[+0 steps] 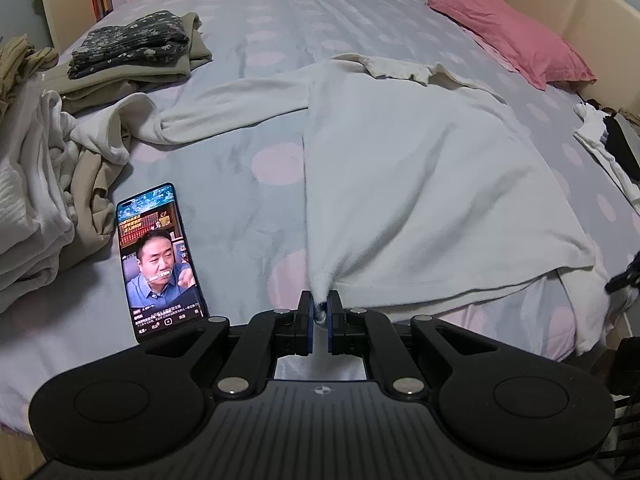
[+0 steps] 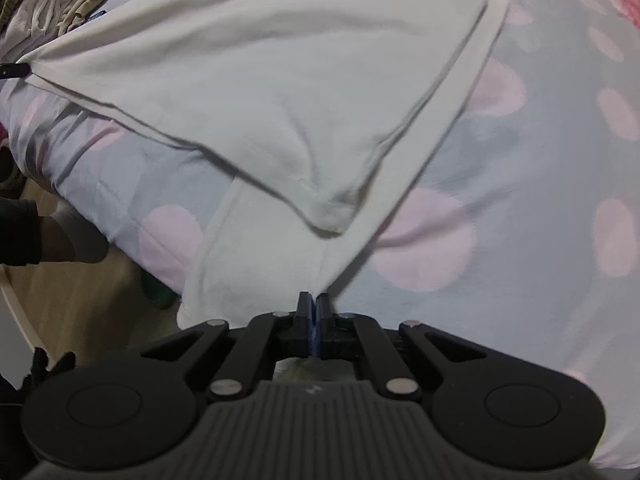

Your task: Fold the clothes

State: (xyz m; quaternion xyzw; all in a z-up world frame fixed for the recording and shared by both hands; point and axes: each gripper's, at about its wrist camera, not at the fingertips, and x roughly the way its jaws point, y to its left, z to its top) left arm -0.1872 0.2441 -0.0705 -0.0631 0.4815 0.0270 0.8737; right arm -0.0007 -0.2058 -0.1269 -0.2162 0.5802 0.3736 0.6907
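A white long-sleeved garment point(image 1: 404, 168) lies spread on the bed, collar at the far end and one sleeve stretched out to the left. My left gripper point(image 1: 320, 300) is shut on a bunched corner of its near hem. In the right wrist view the same white garment point(image 2: 260, 92) lies folded over on itself, with a lower layer hanging over the bed's edge. My right gripper point(image 2: 314, 300) points steeply down with its jaws pressed together at the right edge of that lower layer, which runs straight into the fingertips. A dark part of the right gripper shows at the left wrist view's right edge.
A lit phone point(image 1: 160, 260) lies on the spotted bedsheet point(image 1: 248, 200) just left of my left gripper. Loose white and beige clothes point(image 1: 36, 208) are heaped at the left, with a folded stack point(image 1: 132, 48) behind them. A pink pillow point(image 1: 516, 36) lies by the headboard. A person's dark sleeve point(image 2: 20, 232) is below the bed edge.
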